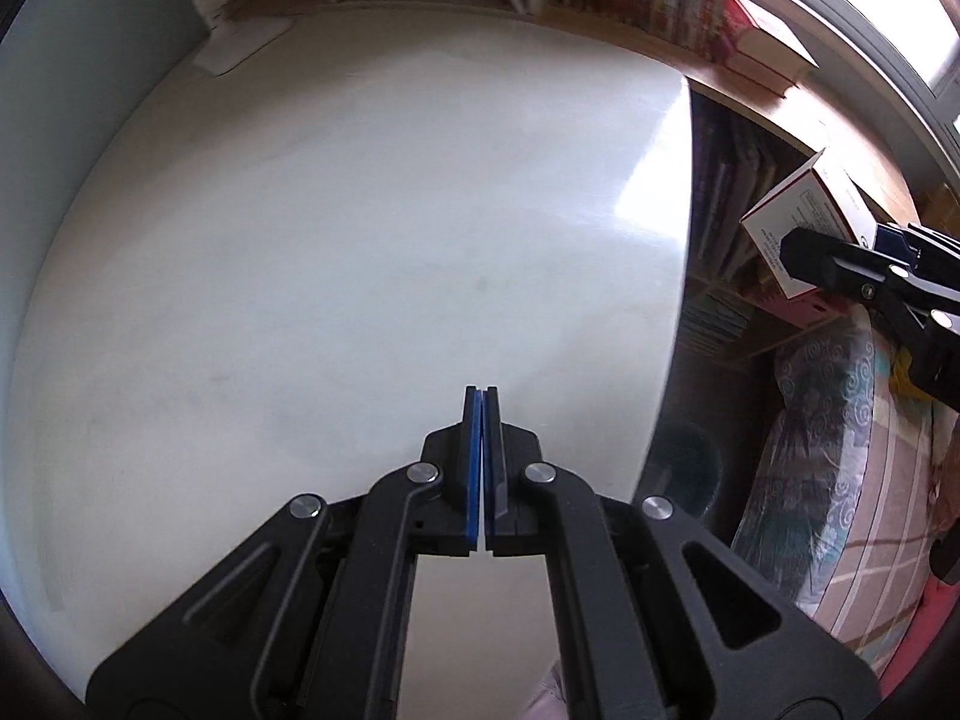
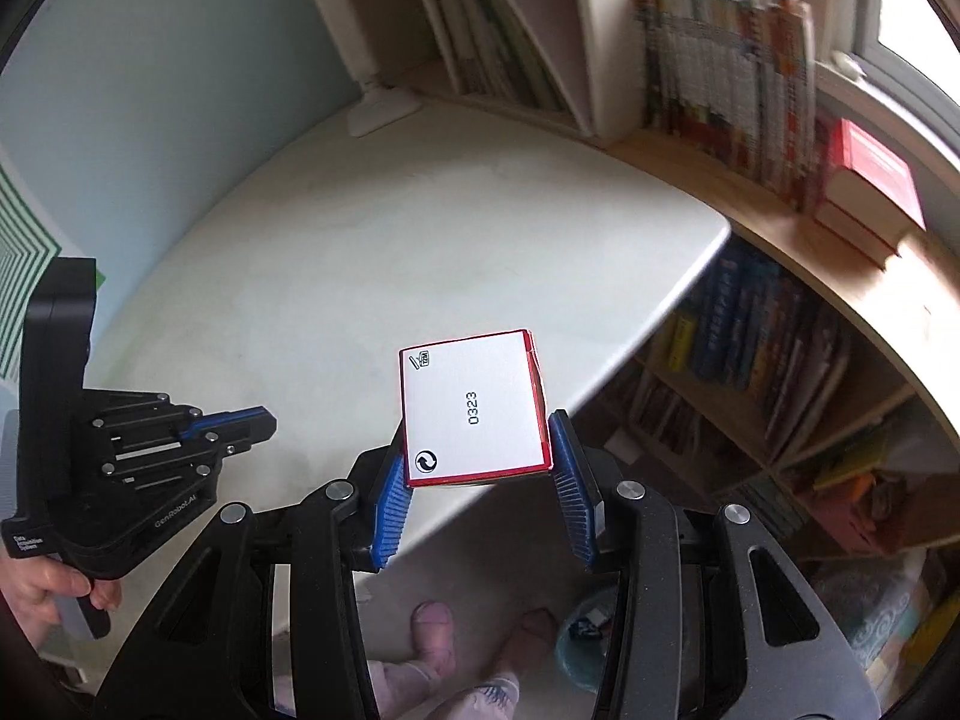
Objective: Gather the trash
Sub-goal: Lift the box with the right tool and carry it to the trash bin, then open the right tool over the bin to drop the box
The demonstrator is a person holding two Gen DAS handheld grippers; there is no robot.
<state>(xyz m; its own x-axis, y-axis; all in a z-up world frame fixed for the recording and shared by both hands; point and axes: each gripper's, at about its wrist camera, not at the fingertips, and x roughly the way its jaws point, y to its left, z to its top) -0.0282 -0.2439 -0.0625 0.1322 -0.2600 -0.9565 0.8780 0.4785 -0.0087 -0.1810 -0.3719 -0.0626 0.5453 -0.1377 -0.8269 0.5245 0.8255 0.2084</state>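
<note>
My right gripper point(image 2: 477, 462) is shut on a small white carton with red edges point(image 2: 471, 405), held in the air past the table's near corner. The same carton point(image 1: 798, 222) shows at the right edge of the left wrist view, with the right gripper's black fingers point(image 1: 840, 264) on it. My left gripper point(image 1: 482, 414) hangs over the white table point(image 1: 360, 228), shut, its blue pads together with nothing between them. It also appears at the left of the right wrist view as the left gripper point(image 2: 264, 420), held by a hand point(image 2: 42, 588). A small teal bin point(image 2: 585, 636) with scraps stands on the floor below.
A bookshelf point(image 2: 750, 324) full of books curves behind and under the table's right side. A red book point(image 2: 870, 180) lies on its top. A white lamp base point(image 2: 384, 108) sits at the table's far corner. A patterned cushion point(image 1: 822, 420) lies at right. Feet in socks point(image 2: 432, 630) stand below.
</note>
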